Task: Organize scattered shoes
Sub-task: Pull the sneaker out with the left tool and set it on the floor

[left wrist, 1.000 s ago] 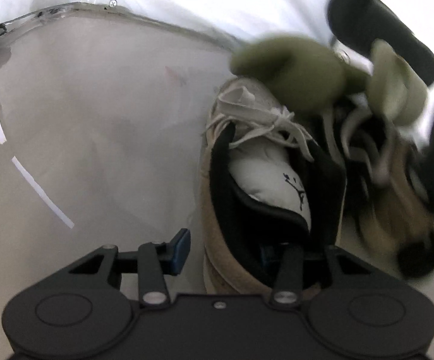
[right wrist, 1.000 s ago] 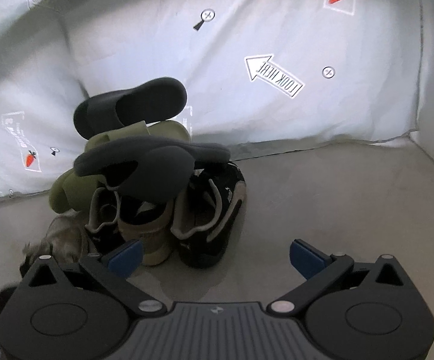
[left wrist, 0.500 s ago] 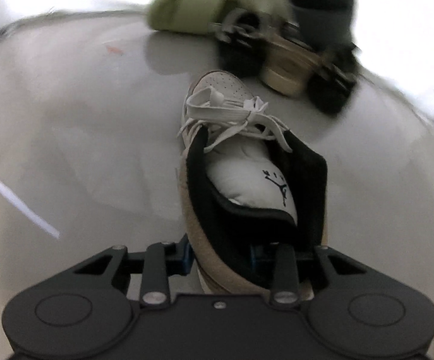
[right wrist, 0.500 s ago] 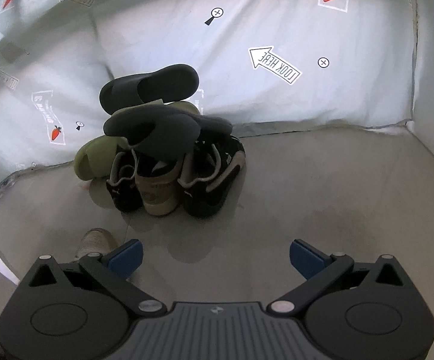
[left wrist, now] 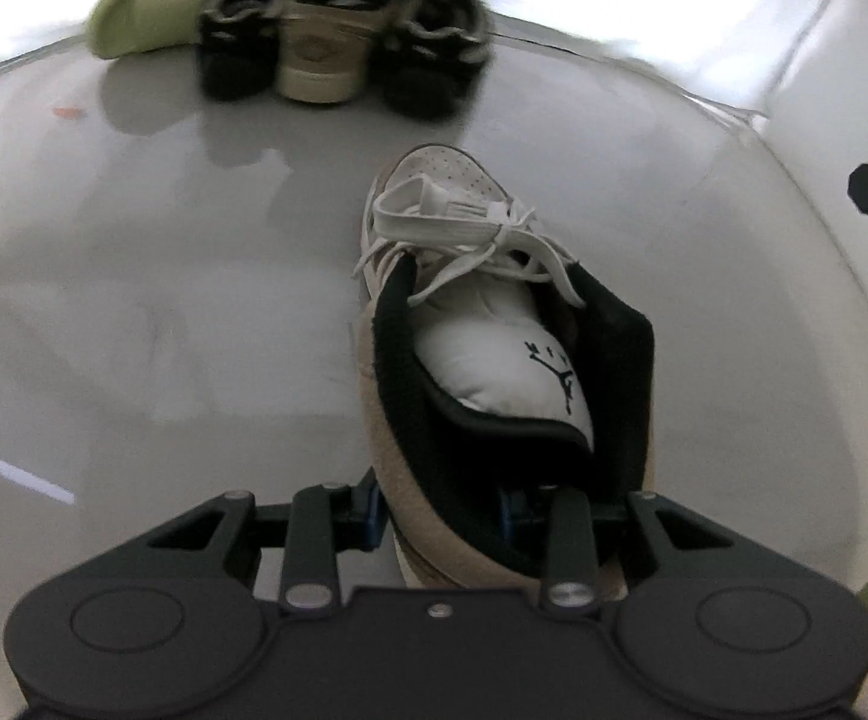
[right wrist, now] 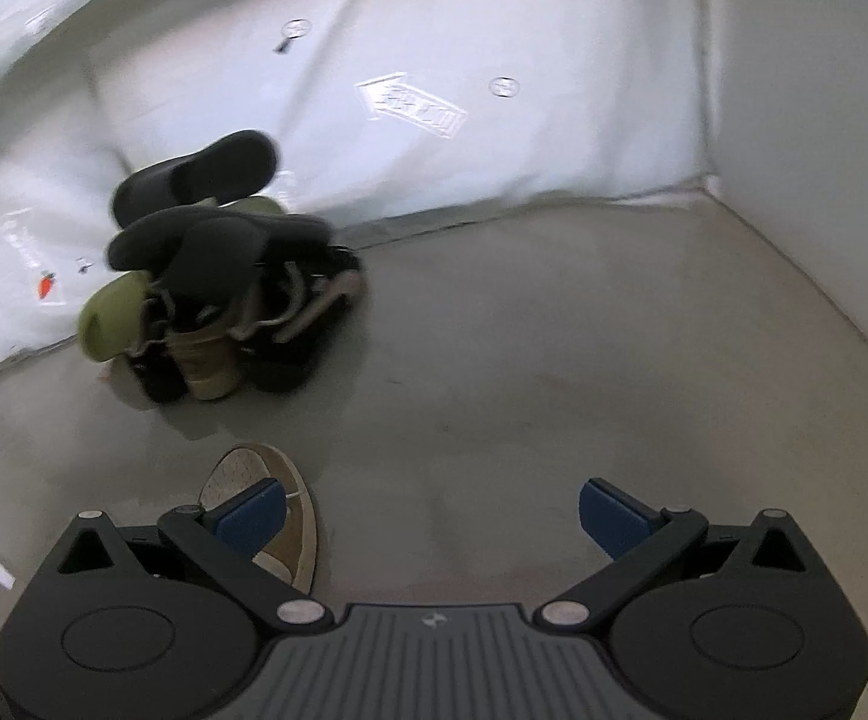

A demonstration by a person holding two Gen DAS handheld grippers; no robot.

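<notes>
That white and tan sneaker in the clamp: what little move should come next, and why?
Probably open the left gripper and let go: it is shut on the white and tan sneaker, which looks set down on open grey floor, apart from the shoe pile.

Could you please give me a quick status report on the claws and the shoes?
Left claw shut on tan-and-white sneaker, clear of the pile. Right claw open, empty. Shoe pile by the back wall. Floor ahead unobstructed.
</notes>
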